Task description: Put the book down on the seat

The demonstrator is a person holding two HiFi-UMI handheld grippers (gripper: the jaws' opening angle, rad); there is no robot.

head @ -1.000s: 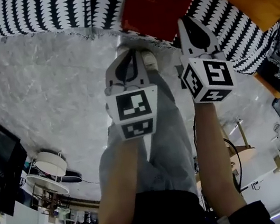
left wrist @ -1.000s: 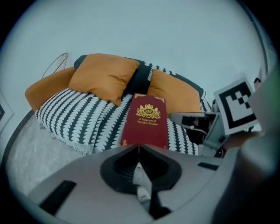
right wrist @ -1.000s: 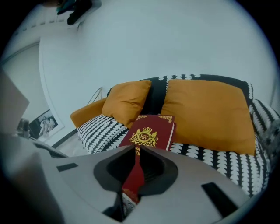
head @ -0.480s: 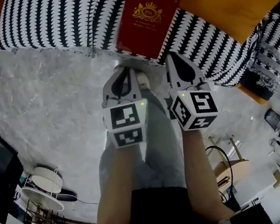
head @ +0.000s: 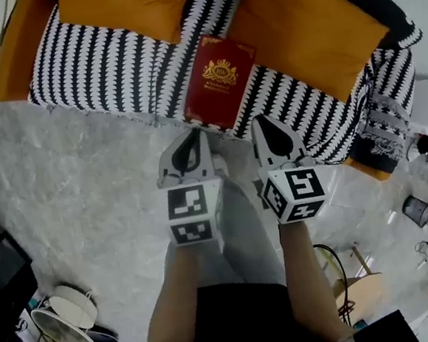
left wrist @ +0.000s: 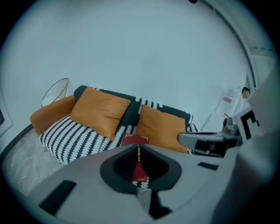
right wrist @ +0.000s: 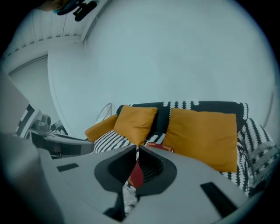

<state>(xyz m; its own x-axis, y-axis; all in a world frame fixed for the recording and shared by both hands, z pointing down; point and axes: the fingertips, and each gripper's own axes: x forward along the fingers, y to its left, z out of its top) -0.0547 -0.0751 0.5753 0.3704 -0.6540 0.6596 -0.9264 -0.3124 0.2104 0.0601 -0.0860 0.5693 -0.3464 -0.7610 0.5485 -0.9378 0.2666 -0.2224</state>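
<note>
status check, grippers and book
Left gripper shut, empty. Right gripper shut, empty. Book flat on sofa seat, clear of both grippers. Nothing in the way.

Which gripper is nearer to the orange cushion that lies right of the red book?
Right. The right gripper is before the sofa, below the orange cushion's left end in the head view; the left gripper is farther left, by the red book's corner.
</note>
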